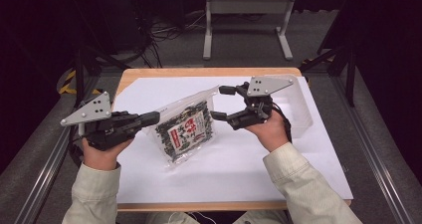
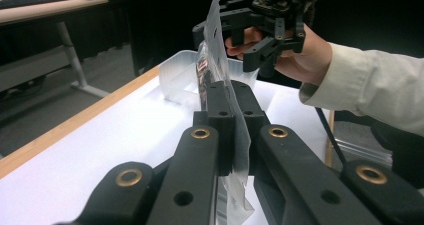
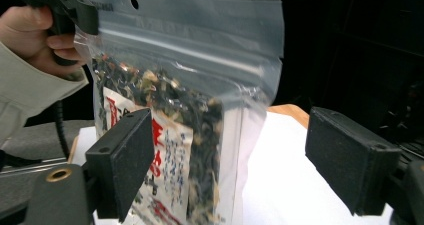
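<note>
A dim room with cables on the grey floor surrounds a wooden table (image 1: 209,72) covered by a white sheet (image 1: 239,164). At the left, the left claw (image 1: 152,118) is clamped on the side edge of a clear zip-top pouch (image 1: 185,129) of dark dried flakes with a red-and-white label — the left gripper view shows its jaws pressed flat together on the plastic, holding the pouch (image 2: 215,60) edge-on and upright. The pouch stands tilted near the middle of the sheet, its bottom seemingly resting on or just above the paper. To its right, the right claw (image 1: 223,103) hovers just beside the pouch's sealed top, jaws apart; the right gripper view shows the pouch (image 3: 185,105) between and beyond the two spread pads, untouched. Behind that hand sits a clear plastic bin (image 1: 301,109). So the pick-up and steadying look done — what remains, most likely, is for the right claw to grip the top strip and pull the zip open.
</note>
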`<state>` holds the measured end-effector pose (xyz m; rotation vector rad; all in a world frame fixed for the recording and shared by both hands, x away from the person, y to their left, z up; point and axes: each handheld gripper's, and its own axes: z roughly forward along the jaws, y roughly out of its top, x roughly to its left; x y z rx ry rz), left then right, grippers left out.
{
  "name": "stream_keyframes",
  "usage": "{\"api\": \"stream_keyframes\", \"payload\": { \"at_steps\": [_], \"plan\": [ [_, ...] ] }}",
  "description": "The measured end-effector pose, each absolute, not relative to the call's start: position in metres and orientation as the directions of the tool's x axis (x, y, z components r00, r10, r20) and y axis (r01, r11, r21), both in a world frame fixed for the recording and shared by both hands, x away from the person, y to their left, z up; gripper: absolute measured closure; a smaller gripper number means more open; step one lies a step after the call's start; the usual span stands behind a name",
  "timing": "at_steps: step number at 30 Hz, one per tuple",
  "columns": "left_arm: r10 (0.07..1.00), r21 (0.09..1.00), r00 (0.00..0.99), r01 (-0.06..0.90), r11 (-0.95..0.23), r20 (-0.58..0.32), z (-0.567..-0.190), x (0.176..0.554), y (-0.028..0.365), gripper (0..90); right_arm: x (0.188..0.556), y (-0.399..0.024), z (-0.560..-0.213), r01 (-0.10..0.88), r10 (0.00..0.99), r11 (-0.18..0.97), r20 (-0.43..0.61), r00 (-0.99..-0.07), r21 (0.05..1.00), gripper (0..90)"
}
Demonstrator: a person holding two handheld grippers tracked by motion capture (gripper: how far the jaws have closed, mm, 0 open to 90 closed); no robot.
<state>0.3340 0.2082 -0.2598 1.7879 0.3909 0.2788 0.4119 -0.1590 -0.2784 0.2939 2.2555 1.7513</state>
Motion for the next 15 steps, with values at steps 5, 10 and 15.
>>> {"api": "stream_keyframes", "payload": {
  "at_steps": [5, 10, 15],
  "plan": [
    [0.373, 0.970, 0.928, 0.109, -0.217, -0.021, -0.259, 0.332, 0.204, 89.5, 0.413, -0.152, -0.280, -0.008, 0.278, 0.256, -0.082, -0.957, 0.967, 19.0],
    [0.350, 0.970, 0.937, 0.103, -0.220, -0.020, -0.258, 0.330, 0.200, 89.5, 0.411, -0.147, -0.282, -0.026, 0.225, 0.250, -0.085, -0.971, 0.968, 20.3],
    [0.340, 0.970, 0.940, 0.096, -0.224, -0.015, -0.259, 0.328, 0.193, 89.5, 0.409, -0.140, -0.284, -0.033, 0.178, 0.259, -0.082, -0.981, 0.965, 24.6]
  ]
}}
